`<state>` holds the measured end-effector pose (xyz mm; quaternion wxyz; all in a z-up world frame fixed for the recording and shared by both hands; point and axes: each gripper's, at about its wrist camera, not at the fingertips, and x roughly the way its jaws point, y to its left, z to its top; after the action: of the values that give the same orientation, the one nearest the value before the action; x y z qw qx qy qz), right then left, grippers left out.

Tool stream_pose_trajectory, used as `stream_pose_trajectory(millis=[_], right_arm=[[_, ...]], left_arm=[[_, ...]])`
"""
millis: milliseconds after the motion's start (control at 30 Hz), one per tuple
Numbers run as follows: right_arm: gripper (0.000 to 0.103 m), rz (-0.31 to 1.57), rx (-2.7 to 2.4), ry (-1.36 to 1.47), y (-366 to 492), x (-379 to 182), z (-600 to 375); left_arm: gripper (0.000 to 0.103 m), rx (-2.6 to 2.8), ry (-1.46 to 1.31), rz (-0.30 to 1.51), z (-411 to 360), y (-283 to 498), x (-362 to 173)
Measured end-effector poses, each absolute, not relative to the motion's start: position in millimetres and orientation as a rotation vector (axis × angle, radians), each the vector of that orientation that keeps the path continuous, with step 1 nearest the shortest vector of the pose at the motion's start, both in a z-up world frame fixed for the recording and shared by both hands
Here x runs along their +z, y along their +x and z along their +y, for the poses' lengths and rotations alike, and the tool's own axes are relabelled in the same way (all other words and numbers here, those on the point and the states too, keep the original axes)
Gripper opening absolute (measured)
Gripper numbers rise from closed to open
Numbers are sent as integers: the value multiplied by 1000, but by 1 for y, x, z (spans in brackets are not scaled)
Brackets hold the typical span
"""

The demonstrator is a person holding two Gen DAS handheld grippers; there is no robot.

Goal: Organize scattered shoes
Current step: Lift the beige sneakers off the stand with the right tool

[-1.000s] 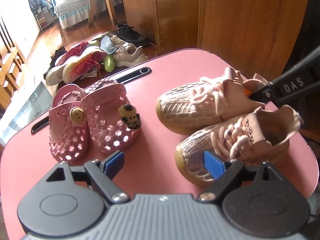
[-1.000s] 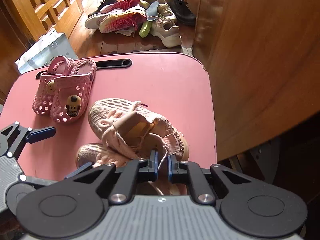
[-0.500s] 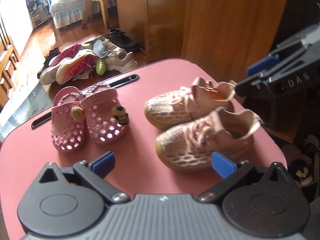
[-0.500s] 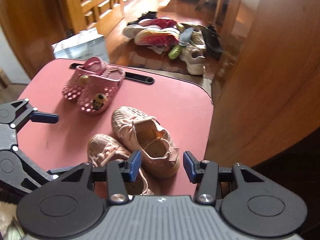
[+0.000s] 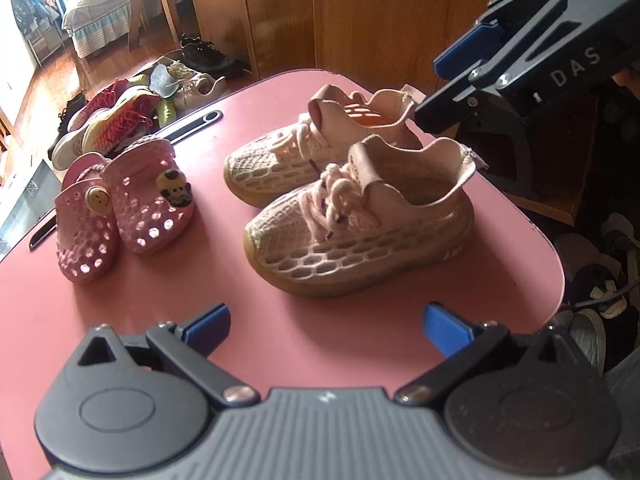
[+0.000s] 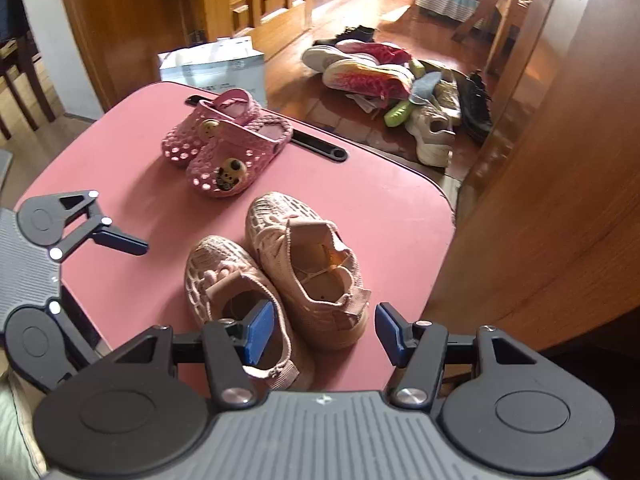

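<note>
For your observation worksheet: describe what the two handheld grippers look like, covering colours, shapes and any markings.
Both match. The left gripper has a grey ribbed body, two round black discs, black linkage bars with silver screws and blue fingertip pads. The right gripper looks the same; in the left view its black side bears pale letters "DAS".

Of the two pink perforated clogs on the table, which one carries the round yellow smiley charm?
The clog farther from the knit sneakers, at the outer side of the pair, has the smiley. Its mate beside the sneakers bears a dark-and-yellow animal charm instead.
</note>
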<state>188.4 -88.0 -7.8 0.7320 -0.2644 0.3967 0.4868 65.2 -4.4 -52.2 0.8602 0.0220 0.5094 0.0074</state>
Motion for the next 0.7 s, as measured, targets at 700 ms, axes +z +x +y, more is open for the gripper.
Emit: stream_pose_trajectory(millis=[700], right_arm=[[55, 709, 1281, -762, 173, -36, -47]], left_arm=[[103, 1, 44, 1102, -4, 83, -66]])
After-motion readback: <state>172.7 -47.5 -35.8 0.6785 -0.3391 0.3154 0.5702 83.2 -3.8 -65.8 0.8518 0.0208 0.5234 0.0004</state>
